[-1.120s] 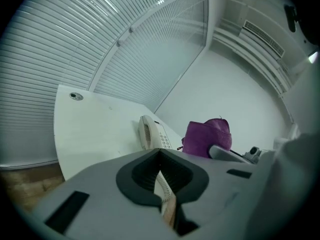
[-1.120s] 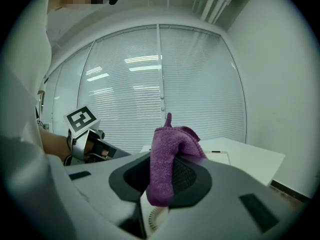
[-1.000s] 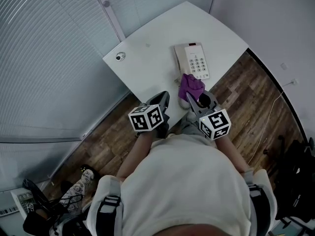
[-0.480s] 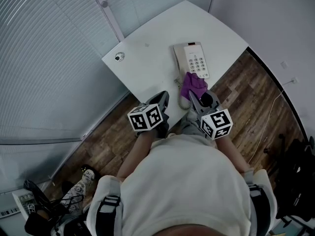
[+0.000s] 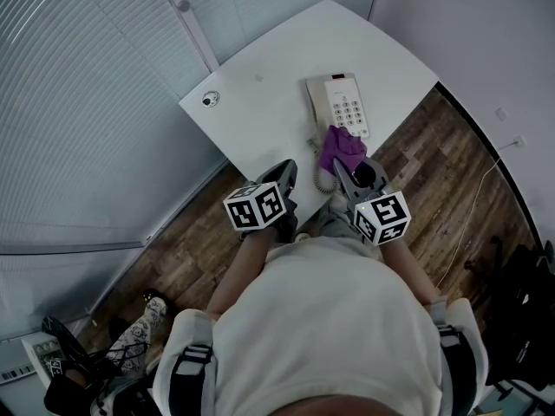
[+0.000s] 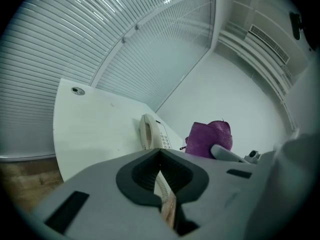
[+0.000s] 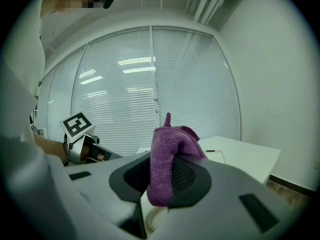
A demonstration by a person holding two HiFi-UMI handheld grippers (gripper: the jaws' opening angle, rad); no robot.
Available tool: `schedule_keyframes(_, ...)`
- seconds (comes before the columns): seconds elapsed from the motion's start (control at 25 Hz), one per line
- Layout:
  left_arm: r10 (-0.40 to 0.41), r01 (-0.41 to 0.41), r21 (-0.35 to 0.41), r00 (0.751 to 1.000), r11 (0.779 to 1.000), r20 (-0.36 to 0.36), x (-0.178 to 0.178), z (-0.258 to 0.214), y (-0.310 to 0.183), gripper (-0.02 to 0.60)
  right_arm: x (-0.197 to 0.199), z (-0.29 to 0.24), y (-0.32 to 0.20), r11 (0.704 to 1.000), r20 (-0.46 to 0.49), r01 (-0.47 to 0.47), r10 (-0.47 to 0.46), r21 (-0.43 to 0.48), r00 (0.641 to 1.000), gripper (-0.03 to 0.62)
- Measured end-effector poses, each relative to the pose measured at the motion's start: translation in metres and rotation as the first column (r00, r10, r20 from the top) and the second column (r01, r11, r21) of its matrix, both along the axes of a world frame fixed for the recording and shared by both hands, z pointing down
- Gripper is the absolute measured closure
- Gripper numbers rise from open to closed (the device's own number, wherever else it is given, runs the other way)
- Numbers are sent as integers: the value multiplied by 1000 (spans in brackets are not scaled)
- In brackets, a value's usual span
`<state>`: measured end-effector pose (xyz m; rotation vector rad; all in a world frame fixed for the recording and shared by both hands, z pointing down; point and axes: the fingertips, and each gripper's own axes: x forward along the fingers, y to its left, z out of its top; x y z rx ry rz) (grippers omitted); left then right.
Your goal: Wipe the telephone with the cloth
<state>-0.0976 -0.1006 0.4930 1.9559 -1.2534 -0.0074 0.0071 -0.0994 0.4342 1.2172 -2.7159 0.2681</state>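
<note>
At the white push-button desk telephone's (image 5: 340, 102) near edge, your right gripper (image 5: 347, 168) pinches the purple terry cloth (image 5: 338, 148), seemingly touching; sweep across it next.

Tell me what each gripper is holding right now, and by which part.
Right gripper pinches the purple cloth by a bunched fold; left gripper is shut, empty.

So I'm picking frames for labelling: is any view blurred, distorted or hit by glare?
Head view: sharp and evenly lit, mild barrel bend along the table edge, telephone clear. Left gripper view: heavy fisheye with a black rim, telephone small but sharp. Right gripper view: same fisheye, bright lamp reflections on the blinds, cloth weave crisp.
</note>
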Motion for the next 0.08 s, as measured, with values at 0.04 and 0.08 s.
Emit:
schedule_keyframes(0.04,-1,1,-1,1000,1000,0,-1,0,0,561,-1,0,0,1000,0,0,0,1,1000,510)
schedule_keyframes(0.08,-2,2,-1,1000,1000,1,-2,0,0,561,-1,0,0,1000,-1,0,0,1,1000,510)
